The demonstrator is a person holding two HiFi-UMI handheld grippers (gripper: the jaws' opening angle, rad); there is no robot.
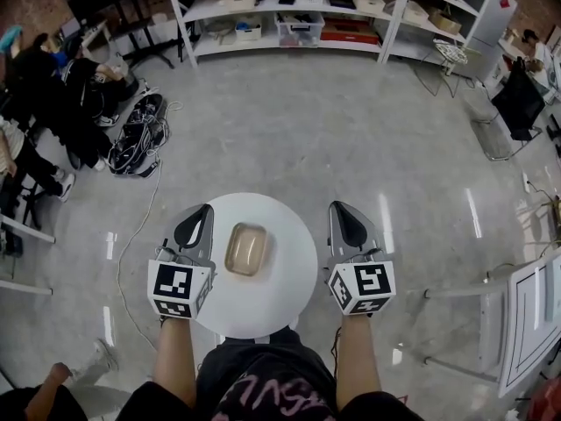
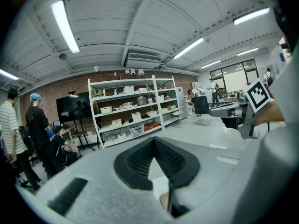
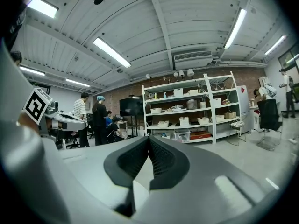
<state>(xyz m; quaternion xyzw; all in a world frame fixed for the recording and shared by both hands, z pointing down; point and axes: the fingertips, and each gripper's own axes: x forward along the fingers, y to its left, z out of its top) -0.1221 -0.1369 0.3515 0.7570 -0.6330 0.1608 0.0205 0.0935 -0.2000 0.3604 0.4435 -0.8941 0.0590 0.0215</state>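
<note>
Left tool [image 1: 203,209]: clenched. In the left gripper view we see the ribbed black pads meet at their tips, with nothing between them.
Left tool, position: at the left rim of the bench [image 1: 280,301], tips pointing away from the person. We cannot tell whether it rests on the top or is held just above it.
Right tool [image 1: 337,207]: also clenched. The right gripper view shows the pads closed tip to tip and empty.
Right tool, position: at the right rim of the bench, level with the left tool and set parallel to it.
Tan dish [image 1: 246,249]: shallow, rectangular with rounded corners, empty. It lies near the middle of the round white bench, between the two tools and touching neither. It sits a little nearer the left one.
Left marker cube [image 1: 180,289]: at the rear of the left tool, above the person's forearm.
Right marker cube [image 1: 362,288]: likewise at the rear of the right tool.
Floor [image 1: 351,130]: glossy grey concrete all round the bench.
Shelving [image 1: 298,16]: white open racks along the far wall, loaded with bins and boxes.
Cable bundle [image 1: 136,139]: a dark heap on the floor, far left of the bench.
People [image 1: 53,86]: a seated group at the far left, well apart from the bench.
</note>
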